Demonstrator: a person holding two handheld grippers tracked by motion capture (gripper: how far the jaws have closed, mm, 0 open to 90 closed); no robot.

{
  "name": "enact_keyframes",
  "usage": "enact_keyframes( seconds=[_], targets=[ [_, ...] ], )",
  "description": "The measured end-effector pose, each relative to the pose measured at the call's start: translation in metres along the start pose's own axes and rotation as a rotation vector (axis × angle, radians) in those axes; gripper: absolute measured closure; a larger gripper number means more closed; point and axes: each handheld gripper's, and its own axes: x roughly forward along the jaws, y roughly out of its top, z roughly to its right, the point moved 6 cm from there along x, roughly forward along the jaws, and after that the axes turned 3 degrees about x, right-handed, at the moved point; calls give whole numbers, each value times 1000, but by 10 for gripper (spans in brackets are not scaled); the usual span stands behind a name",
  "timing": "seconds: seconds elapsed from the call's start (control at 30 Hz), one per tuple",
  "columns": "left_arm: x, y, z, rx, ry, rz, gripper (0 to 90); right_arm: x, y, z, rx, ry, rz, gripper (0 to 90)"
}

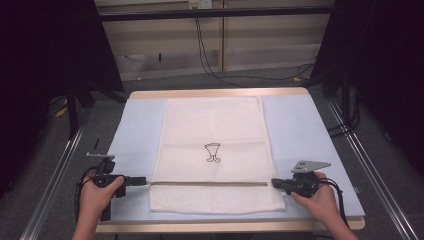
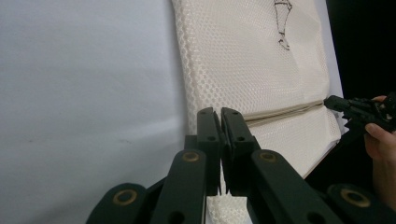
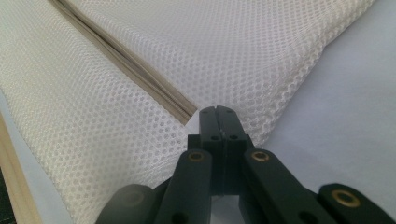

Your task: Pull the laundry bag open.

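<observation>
At the near edge of the table (image 1: 320, 150), a cream mesh towel (image 1: 215, 125) is being folded, and its folded-over near flap (image 1: 215, 199) is lying across the cloth below a tan hem line (image 1: 210, 184). The left gripper (image 1: 146, 180) is seen at the left end of that hem line, its jaws pressed together; in the left gripper view a scrap of mesh shows beneath the closed jaws, so a pinch on the towel's corner is judged likely, though the contact itself is hidden. The right gripper (image 1: 274, 183) is placed at the opposite end of the hem line, jaws likewise closed tight; in the right gripper view the fingertips (image 3: 217, 116) are met right at the towel's side edge, and whether cloth is actually caught between them cannot be told. For the fold to be carried well, both corners should be lifted level and together, the hem kept taut between the hands so no sag or skew is put into the flap, and the edge laid square to the towel's sides. Farther out, the towel's main panel is spread flat on the pale blue table cover, with a small goblet-like line drawing (image 1: 212, 152) printed at its centre. Beyond the table, a dark cable (image 1: 210, 65) is draped down a pale wall.
</observation>
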Motion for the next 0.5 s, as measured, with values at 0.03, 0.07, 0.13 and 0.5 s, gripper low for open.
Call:
enact_keyframes(
  seconds=[0.03,0.07,0.13,0.5],
  targets=[
    [-1,-1,-2,13,4,-11,873,0,0,0,0,1,0,900],
    [-2,-2,-3,30,3,-29,872,0,0,0,-1,1,1,900],
    [-1,-1,-3,11,3,-18,872,0,0,0,-3,-2,3,900],
    [-15,18,-4,105,56,243,487,-19,15,22,105,-122,188,490]
  ],
)
